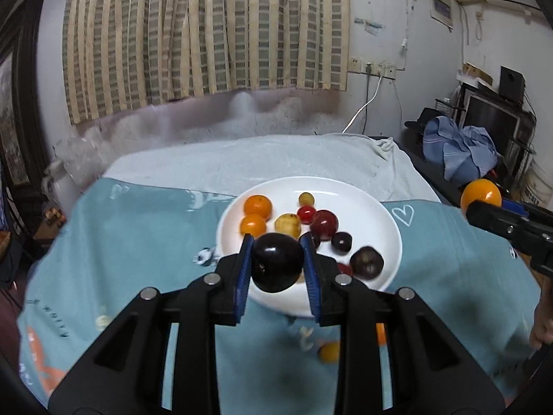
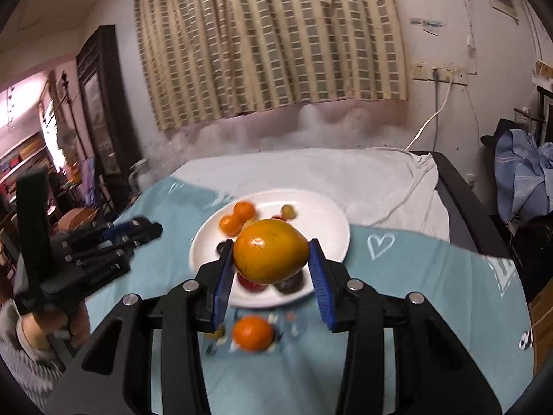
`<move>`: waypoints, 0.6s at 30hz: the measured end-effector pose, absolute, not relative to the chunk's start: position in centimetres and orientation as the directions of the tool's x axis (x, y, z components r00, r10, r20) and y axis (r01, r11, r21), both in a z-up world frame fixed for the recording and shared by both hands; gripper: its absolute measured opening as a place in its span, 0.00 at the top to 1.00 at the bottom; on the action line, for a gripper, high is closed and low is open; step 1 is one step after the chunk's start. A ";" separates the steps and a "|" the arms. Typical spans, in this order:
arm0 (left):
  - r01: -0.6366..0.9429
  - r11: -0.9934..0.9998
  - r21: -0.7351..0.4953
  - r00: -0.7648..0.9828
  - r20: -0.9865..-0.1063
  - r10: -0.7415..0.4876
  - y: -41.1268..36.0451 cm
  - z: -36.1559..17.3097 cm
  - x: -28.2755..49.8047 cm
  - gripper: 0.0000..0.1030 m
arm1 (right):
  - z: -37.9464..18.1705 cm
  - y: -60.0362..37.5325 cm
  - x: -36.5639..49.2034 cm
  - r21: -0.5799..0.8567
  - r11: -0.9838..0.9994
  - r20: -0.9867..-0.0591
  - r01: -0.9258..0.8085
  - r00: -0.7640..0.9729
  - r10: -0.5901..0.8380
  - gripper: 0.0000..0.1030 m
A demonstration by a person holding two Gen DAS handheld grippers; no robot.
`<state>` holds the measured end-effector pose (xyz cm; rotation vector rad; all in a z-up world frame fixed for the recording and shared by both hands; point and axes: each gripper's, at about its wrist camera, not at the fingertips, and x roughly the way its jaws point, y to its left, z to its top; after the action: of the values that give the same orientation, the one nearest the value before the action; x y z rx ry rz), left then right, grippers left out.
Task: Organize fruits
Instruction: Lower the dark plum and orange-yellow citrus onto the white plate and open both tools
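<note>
The left claw is pinching a dark plum at frame centre, above the white plate. The right claw is pinching a yellow-orange fruit at frame centre.

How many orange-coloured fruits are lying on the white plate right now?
2. Both sit together at the far left of the plate: one orange fruit behind, the other just in front, touching. Held fruit may hide others.
</note>
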<state>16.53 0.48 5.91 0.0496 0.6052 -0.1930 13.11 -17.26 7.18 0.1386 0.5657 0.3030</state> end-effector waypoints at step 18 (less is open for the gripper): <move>0.147 0.989 0.007 0.756 -0.645 -0.108 -0.9 -0.2 23.2 0.30 | -1.2 -18.3 25.3 0.359 0.928 -0.659 -0.102 0.677 0.329 0.50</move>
<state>23.16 -0.89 -0.25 0.0580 0.6996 -0.1388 25.25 -18.26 -1.21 0.3056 0.7934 0.2461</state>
